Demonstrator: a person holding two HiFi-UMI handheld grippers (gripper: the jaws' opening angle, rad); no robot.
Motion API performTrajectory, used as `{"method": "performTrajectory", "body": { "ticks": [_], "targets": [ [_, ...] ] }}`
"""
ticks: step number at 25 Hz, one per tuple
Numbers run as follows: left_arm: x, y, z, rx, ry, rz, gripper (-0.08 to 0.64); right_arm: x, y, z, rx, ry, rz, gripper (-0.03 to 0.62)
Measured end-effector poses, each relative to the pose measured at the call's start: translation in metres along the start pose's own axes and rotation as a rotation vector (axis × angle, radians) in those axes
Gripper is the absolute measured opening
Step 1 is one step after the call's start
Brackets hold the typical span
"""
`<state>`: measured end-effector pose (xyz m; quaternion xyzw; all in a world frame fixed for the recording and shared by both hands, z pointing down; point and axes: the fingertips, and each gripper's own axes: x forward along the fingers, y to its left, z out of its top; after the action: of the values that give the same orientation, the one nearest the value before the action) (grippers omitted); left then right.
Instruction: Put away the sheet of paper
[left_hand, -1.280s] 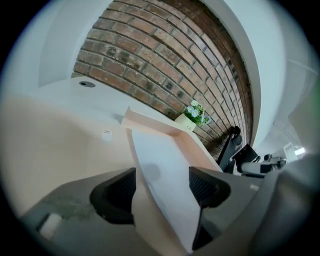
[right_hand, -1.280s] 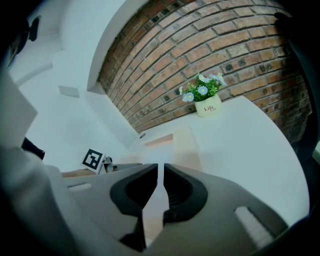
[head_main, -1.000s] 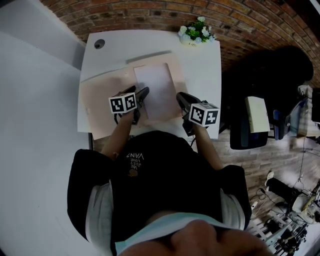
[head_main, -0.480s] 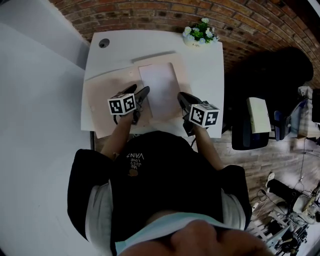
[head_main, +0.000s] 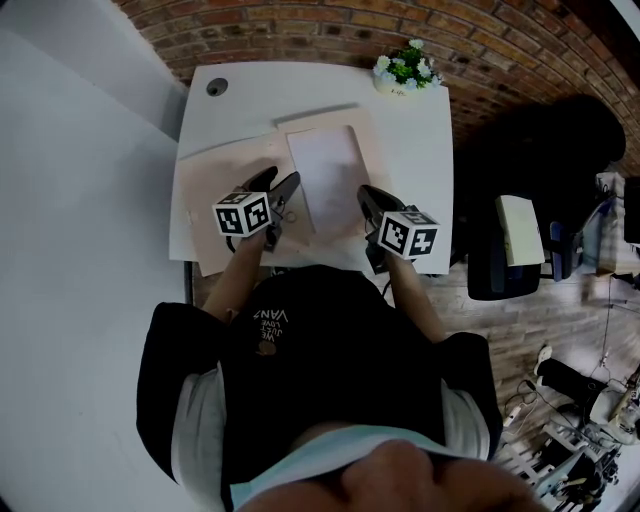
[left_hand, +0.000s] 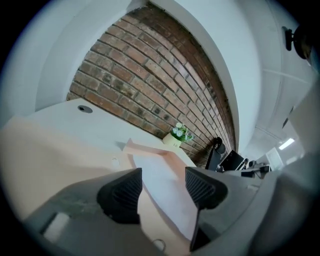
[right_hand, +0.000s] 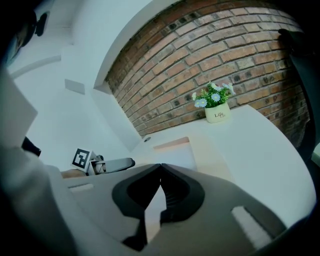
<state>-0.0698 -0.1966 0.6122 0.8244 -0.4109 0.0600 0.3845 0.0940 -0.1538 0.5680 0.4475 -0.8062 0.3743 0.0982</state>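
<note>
A white sheet of paper (head_main: 325, 175) lies on a pale peach folder (head_main: 220, 170) spread over the white desk (head_main: 420, 130). My left gripper (head_main: 283, 193) hovers at the sheet's near left edge. Its jaws are closing but still stand apart, and the paper (left_hand: 150, 165) shows between them untouched by the left gripper (left_hand: 164, 185). My right gripper (head_main: 366, 203) sits at the sheet's near right corner with its fingertips together. In the right gripper view, the right gripper (right_hand: 161, 166) points over the paper (right_hand: 177, 155); whether it pinches the edge is hidden.
A small potted plant (head_main: 405, 68) stands at the desk's far right corner, by the brick wall. A round cable hole (head_main: 217, 87) is at the far left. A dark chair (head_main: 540, 150) and equipment stand to the right of the desk.
The head view has drifted a little, so the desk sits further right in the frame. Both grippers stay at the sheet's near corners.
</note>
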Motion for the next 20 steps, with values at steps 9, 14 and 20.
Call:
{"method": "performTrajectory", "body": {
  "ticks": [9, 14, 20],
  "targets": [
    [-0.029, -0.002, 0.017, 0.040, -0.063, -0.039, 0.231, 0.001, 0.019, -0.005, -0.008, -0.051, -0.017, -0.002],
    [-0.045, -0.001, 0.026, 0.067, -0.103, -0.058, 0.198, 0.003, 0.033, -0.006, -0.019, -0.082, -0.020, -0.002],
    [-0.063, -0.003, 0.031, 0.096, -0.124, -0.082, 0.166, 0.003, 0.048, -0.008, -0.032, -0.115, -0.027, -0.002]
  ]
}}
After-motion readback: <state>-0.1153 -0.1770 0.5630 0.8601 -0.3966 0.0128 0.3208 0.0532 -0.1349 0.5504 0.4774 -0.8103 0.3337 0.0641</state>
